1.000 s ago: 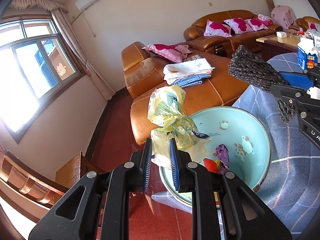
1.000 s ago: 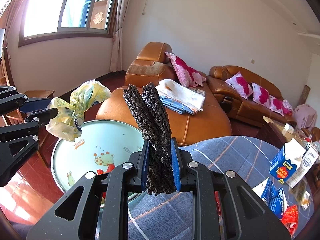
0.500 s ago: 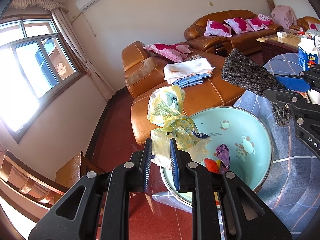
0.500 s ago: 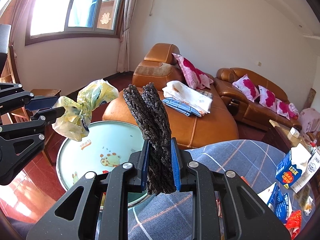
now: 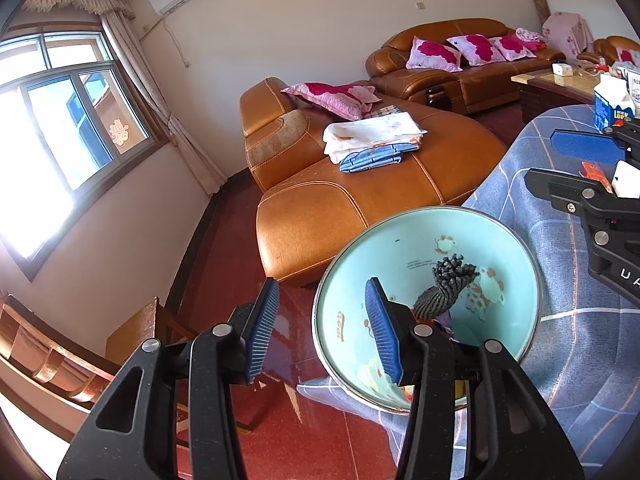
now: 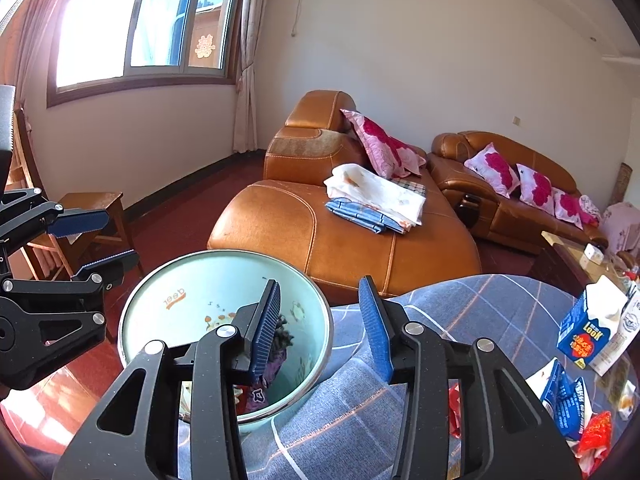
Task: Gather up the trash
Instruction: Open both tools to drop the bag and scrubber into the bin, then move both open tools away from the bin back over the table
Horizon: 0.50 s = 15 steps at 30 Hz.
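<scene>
Trash now lay inside the pale-blue basin (image 5: pixel 516 248): the dark twisted bundle (image 5: pixel 448 286) we had held a second earlier stood among wrappers at its bottom, and the yellow bag had gone from our left gripper (image 5: pixel 324 330). Both the left and the right gripper (image 6: pixel 320 326) were opening, nothing between their jaws. More litter, including a blue carton (image 6: pixel 588 326), remained on the worktop (image 6: pixel 460 312) right of the basin.
</scene>
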Each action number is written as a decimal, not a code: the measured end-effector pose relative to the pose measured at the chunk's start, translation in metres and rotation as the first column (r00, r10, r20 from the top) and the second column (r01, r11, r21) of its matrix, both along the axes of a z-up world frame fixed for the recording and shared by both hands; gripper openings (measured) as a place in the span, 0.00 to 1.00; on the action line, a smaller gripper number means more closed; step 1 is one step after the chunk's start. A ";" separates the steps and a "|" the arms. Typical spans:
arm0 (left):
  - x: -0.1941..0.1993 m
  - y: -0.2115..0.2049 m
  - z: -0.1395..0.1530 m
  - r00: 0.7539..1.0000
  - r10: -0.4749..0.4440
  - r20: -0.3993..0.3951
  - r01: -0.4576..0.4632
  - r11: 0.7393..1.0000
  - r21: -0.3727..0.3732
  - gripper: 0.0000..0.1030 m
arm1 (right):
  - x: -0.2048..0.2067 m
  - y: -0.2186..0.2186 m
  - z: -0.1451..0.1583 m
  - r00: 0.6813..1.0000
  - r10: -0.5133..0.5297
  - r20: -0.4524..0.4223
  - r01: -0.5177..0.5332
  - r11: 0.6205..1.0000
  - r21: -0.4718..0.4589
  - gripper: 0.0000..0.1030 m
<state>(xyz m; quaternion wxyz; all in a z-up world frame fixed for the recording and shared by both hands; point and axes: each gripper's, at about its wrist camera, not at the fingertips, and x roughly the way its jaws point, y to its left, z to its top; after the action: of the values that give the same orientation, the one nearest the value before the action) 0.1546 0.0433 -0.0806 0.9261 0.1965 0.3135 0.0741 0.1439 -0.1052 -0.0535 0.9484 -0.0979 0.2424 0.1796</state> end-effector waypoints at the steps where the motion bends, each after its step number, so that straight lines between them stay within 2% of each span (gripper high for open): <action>1: -0.001 0.001 0.001 1.000 0.003 0.003 -0.003 1.000 0.000 0.50 | -0.001 0.000 0.000 1.000 -0.003 0.001 0.003 1.000 0.000 0.41; 13: -0.009 0.000 0.009 1.000 0.007 0.020 -0.007 1.000 0.000 0.56 | -0.011 -0.001 0.006 1.000 -0.026 0.016 0.026 1.000 -0.005 0.51; 15: -0.011 -0.002 0.009 1.000 0.006 0.025 -0.006 1.000 0.006 0.60 | -0.013 -0.001 0.007 0.999 -0.030 0.017 0.030 1.000 -0.005 0.52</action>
<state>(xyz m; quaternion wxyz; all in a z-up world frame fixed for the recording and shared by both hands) 0.1437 0.0415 -0.0714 0.9291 0.1973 0.3024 0.0802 0.1305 -0.1062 -0.0468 0.9527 -0.0985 0.2362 0.1640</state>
